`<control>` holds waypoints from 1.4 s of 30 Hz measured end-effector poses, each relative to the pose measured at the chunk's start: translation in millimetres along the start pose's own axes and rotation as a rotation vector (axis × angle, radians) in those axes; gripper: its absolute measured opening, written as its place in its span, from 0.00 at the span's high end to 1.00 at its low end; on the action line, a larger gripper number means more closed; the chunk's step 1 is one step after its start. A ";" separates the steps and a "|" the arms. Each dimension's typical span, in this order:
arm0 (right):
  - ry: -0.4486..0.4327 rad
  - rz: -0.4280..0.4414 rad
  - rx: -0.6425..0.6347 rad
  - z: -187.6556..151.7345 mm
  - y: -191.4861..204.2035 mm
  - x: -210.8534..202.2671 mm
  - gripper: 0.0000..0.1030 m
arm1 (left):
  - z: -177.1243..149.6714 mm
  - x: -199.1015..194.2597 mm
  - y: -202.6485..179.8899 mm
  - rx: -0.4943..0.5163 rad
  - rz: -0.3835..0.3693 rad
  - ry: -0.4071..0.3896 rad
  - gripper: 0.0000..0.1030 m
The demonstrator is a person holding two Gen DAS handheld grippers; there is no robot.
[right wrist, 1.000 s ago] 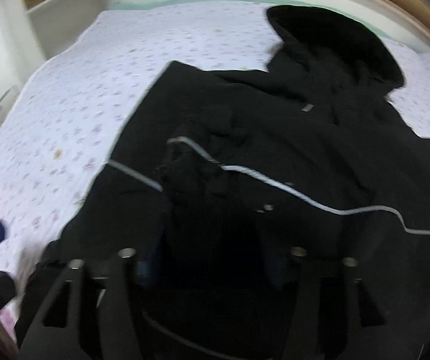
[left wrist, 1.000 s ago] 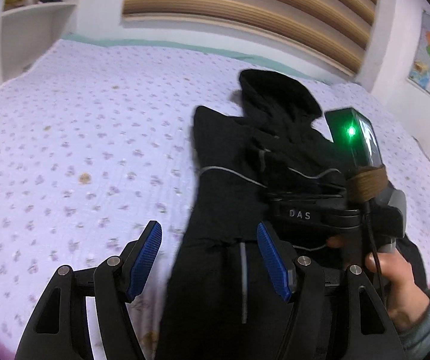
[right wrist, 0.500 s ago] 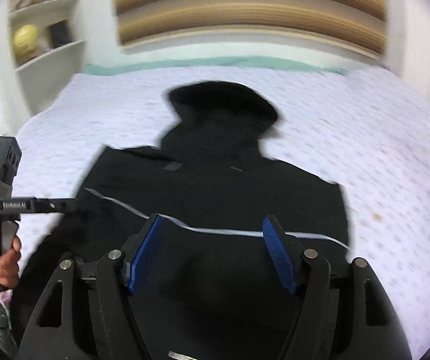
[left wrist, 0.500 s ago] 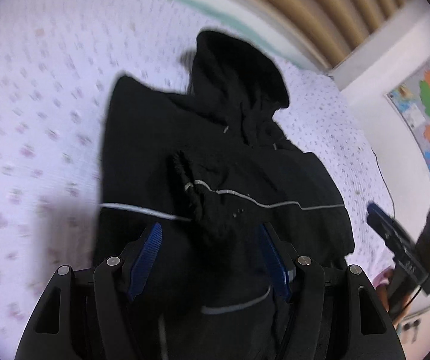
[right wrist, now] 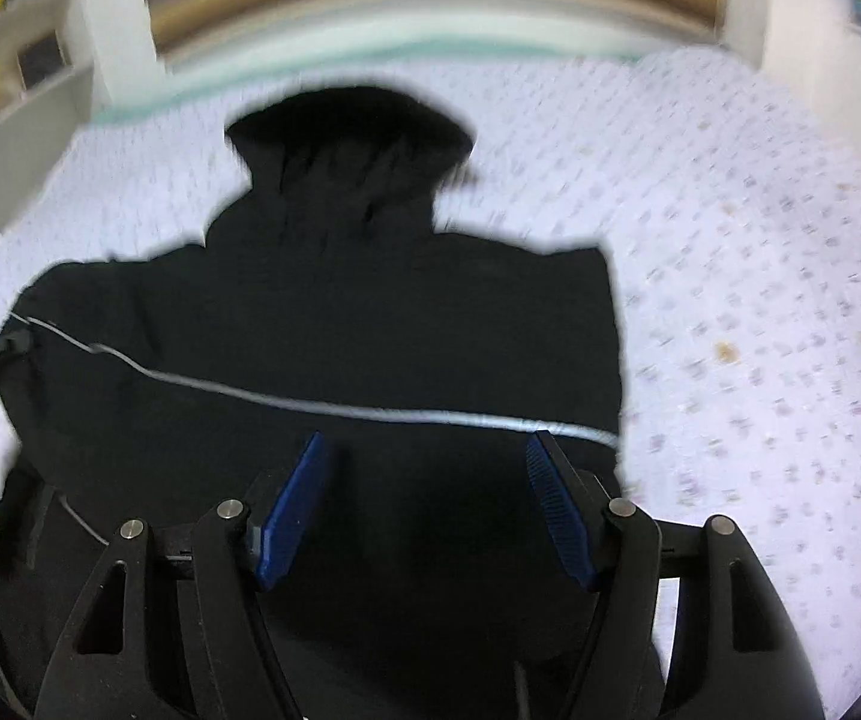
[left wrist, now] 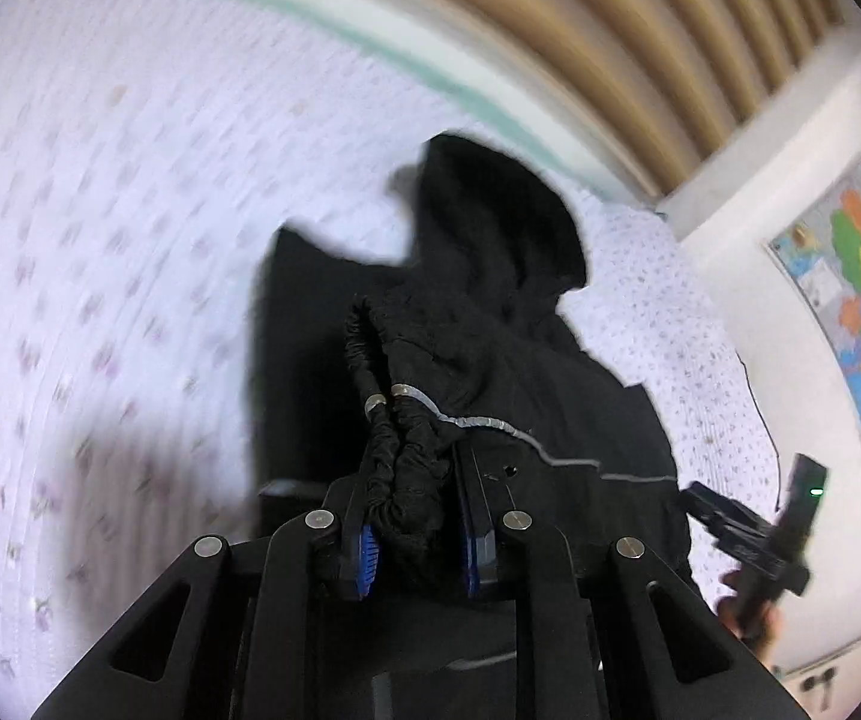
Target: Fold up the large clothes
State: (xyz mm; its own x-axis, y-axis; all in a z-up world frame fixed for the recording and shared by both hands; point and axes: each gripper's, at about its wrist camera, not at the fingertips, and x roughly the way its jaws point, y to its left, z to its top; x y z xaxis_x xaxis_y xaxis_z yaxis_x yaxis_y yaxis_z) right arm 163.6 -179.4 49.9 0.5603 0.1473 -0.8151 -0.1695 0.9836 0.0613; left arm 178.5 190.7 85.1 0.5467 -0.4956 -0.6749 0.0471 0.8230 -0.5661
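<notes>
Black hooded jacket (right wrist: 322, 324) lies flat on the floral bedsheet (left wrist: 100, 228), hood at 12 o'clock. The left gripper (left wrist: 415, 531) is closing on the jacket's elasticated sleeve cuff (left wrist: 397, 450), fabric bunched between the pads. The right gripper (right wrist: 424, 507) hovers unclenched and empty over the body. Keep the cuff pinched firmly and carry the sleeve low across the chest, so the fold lands smooth.
</notes>
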 end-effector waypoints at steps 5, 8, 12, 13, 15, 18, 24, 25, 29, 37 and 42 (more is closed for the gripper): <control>-0.063 -0.108 -0.077 -33.2 16.7 50.2 0.26 | -21.4 31.1 47.9 -0.102 -0.059 0.091 0.78; -0.096 -0.053 -0.053 -38.3 6.2 44.4 0.26 | -22.4 23.4 44.6 -0.110 -0.059 0.074 0.77; -0.050 -0.087 -0.075 -35.9 8.9 38.6 0.26 | -31.7 -6.4 10.5 0.005 0.069 -0.008 0.72; -0.043 -0.093 -0.075 -35.8 8.6 33.8 0.26 | -32.2 -15.8 4.8 0.035 0.097 -0.024 0.70; -0.059 -0.099 -0.065 -37.2 10.2 19.6 0.26 | -33.7 -44.0 -11.2 0.091 0.137 -0.071 0.70; -0.116 -0.048 -0.026 -36.0 9.2 -10.7 0.26 | -26.1 -77.3 -28.4 0.124 0.122 -0.122 0.69; -0.145 0.045 0.086 -0.2 10.1 -29.4 0.26 | -13.3 -45.4 -80.0 0.272 0.191 -0.115 0.60; -0.142 0.044 0.088 7.4 10.7 -25.9 0.26 | -12.7 -29.9 -84.3 0.299 0.221 -0.112 0.60; -0.153 -0.063 0.024 30.8 14.5 0.9 0.26 | -2.8 37.5 -72.8 0.304 0.361 -0.085 0.48; -0.010 -0.182 -0.055 17.3 1.3 73.5 0.26 | -10.7 82.7 -49.4 0.335 0.457 -0.008 0.48; 0.113 -0.158 -0.046 38.2 -2.6 80.4 0.26 | 6.5 79.3 -46.4 0.271 0.427 0.087 0.48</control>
State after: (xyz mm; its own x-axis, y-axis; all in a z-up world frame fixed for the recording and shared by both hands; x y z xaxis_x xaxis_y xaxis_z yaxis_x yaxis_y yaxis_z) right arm 240.0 -166.2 6.2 0.4885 -0.0240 -0.8722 -0.1253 0.9873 -0.0973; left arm 225.1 114.9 61.0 0.4932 -0.1112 -0.8628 0.0561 0.9938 -0.0960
